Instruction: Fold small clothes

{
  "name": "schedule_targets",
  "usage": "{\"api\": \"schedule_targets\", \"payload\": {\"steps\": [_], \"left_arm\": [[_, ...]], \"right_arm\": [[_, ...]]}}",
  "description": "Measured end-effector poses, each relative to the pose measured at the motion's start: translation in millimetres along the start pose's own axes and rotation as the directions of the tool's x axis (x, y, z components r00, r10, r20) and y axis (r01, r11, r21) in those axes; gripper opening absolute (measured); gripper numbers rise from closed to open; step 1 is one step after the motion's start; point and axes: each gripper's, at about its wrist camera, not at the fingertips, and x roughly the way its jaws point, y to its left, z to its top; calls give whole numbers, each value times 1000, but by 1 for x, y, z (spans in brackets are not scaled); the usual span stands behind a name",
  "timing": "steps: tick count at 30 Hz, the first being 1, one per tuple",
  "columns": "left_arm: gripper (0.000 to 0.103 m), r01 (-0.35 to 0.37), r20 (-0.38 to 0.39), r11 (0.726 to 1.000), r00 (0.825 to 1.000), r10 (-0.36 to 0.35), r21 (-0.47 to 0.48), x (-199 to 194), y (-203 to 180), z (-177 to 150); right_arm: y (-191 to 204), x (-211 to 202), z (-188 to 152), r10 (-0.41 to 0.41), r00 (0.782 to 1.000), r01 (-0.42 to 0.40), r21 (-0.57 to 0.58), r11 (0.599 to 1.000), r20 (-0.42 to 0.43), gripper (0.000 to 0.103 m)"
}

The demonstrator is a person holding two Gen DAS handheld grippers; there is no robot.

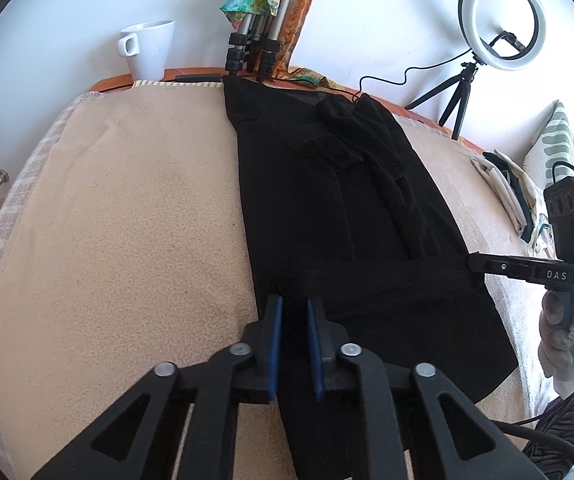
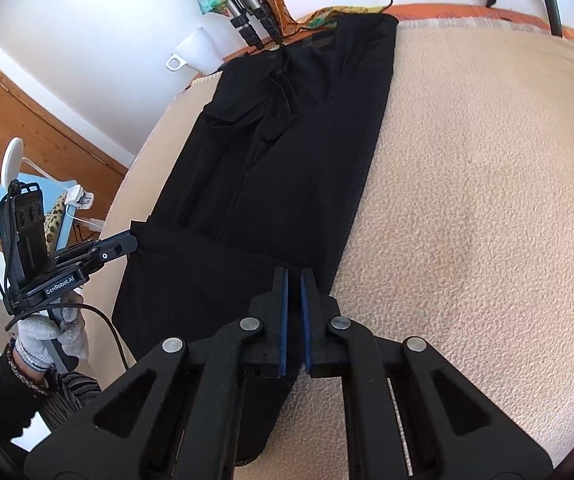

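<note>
Cloth on a beige blanket (image 1: pixel 127 220): a long black garment (image 1: pixel 339 208) lies stretched away from both tools, its long axis running from the near hem toward the far edge of the bed, where a white mug (image 1: pixel 149 46) and tripod legs (image 1: pixel 253 50) stand. The left tool (image 1: pixel 295 308) nips the garment's near left edge, blue pads drawn close with dark fabric between them; the right tool (image 2: pixel 294 276) does the same at the near right edge, so the 2 grips sit at opposite sides of 1 crosswise band of raised cloth. The coming fold appears to turn on that axis: both tools would carry the near end forward, away from the person, over the flat far half. A loose bunched flap (image 1: pixel 347 120) lies on the far part and may rumple under the fold. A stack of folded clothes (image 1: pixel 503 188) sits well off to the right, near a ring light (image 1: pixel 501 20).
</note>
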Motion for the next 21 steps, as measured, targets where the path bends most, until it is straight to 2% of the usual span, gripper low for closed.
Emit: {"api": "schedule_targets", "payload": {"steps": [1,4,7,10,13,16,21], "left_arm": [[23,-9,13,1000,1000,9,3,-3,0,1],[24,-36,54,999,998,35,30,-14,-4,4],[24,-11,84,1000,996,10,13,-27,-4,8],[33,-29,124,998,992,23,46,-39,-9,18],[36,-33,157,998,987,25,51,-45,-7,35],[38,-33,167,998,986,25,45,-42,3,60],[40,-4,154,1000,988,1,14,-18,25,108]], "right_arm": [[-2,-7,-2,18,1000,-18,5,1000,12,7],[-2,-29,-13,3,998,-2,-14,1000,58,15],[-4,-46,-23,30,996,-29,-12,1000,85,16],[-1,-57,-22,9,992,-4,-37,999,129,16],[0,-66,-12,-39,979,49,-45,998,199,16],[-3,-76,6,-51,960,61,-26,998,276,16],[-12,-77,55,-50,969,56,-18,998,243,16]]}}
